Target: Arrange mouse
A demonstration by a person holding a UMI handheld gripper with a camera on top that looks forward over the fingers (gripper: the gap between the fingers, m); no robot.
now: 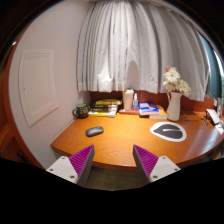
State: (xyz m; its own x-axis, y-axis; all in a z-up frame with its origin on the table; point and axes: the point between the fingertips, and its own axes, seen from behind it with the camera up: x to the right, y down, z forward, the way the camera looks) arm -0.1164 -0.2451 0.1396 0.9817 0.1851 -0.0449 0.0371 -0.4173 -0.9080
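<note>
Purple-padded tongs (113,163) stand wide open, gripping nothing, above the wooden desk's (120,142) near edge. Grey mouse (94,131) lies on the desk well beyond the left finger; round black mouse pad (168,130) lies beyond the right finger.

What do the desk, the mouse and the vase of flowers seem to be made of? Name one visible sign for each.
Desk: probably wood or veneer, warm orange-brown, smooth.
Mouse: likely plastic, grey, rounded.
Vase: perhaps ceramic, white and opaque.
The gripper is open, short of the desk.
</note>
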